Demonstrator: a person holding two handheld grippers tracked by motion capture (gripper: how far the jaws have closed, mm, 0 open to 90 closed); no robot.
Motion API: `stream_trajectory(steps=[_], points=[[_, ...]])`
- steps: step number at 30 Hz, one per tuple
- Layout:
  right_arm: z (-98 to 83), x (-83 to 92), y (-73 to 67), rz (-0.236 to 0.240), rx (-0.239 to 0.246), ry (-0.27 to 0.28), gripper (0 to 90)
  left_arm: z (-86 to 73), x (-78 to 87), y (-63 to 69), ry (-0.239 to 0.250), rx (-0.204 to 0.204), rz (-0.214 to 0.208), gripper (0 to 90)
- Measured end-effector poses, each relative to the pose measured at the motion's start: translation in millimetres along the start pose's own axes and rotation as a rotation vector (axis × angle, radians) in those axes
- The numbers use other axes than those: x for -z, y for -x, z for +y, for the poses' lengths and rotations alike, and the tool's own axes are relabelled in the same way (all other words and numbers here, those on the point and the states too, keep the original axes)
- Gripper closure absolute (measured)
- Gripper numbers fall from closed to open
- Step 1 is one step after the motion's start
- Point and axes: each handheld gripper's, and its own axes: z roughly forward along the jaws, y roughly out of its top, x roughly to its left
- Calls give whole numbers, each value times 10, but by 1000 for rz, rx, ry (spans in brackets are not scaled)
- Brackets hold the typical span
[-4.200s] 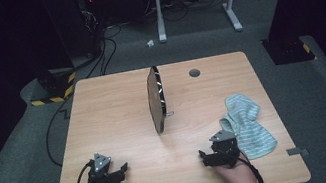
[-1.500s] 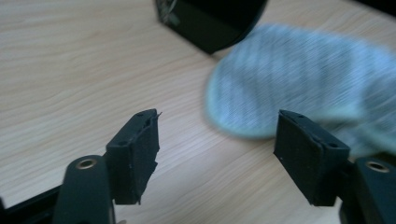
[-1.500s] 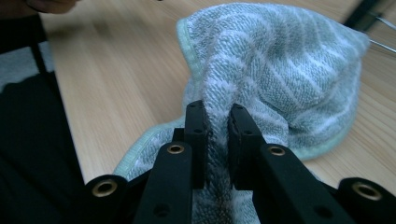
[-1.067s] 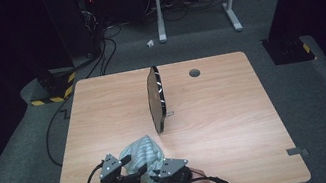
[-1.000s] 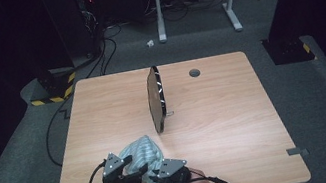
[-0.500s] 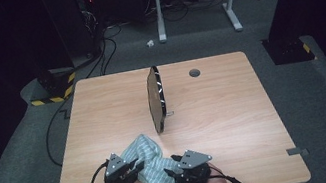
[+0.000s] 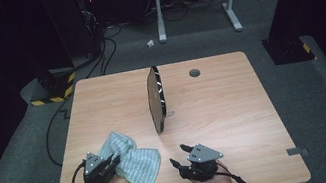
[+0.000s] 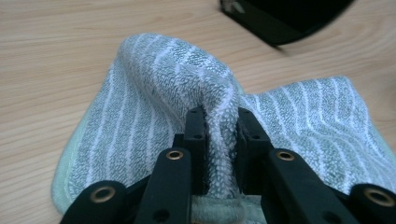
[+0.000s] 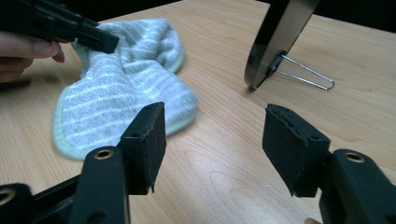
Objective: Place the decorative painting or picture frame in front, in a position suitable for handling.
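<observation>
My right gripper (image 7: pixel 179 161) jaws have just been opening, nothing between them now: it let go of the striped cloth (image 7: pixel 132 160). Left gripper (image 7: pixel 111 162) is clamped on a cloth fold, so the handover looks done. Cloth lies front-left on the table (image 7: pixel 225 111), near the round mirror (image 7: pixel 156 100).

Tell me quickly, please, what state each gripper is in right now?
Left gripper: shut on the striped cloth.
Right gripper: open, jaws have just been opening, nothing between them.
</observation>
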Motion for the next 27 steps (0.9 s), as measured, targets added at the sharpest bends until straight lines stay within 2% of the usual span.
stream_trajectory(steps=[2,4,6,8,12,16,27], points=[[25,-14,41,-19,-6,1,369,-19,2,-69,-12,-7,11,766],[64,-45,90,-30,-25,9,374,-50,-8,-129,-26,1,5,758],[126,-88,129,-45,-22,11,371,-81,-25,-157,-30,6,-3,753],[204,-134,162,-54,-25,22,367,-112,-49,-163,-26,-1,-8,743],[369,-233,212,-76,-31,39,364,-111,-85,-186,-48,26,-27,655],[508,-311,247,-111,-25,50,363,-112,-85,-197,-48,37,-42,609],[936,-455,312,-176,-31,131,411,-109,-90,-184,-52,26,-39,574]])
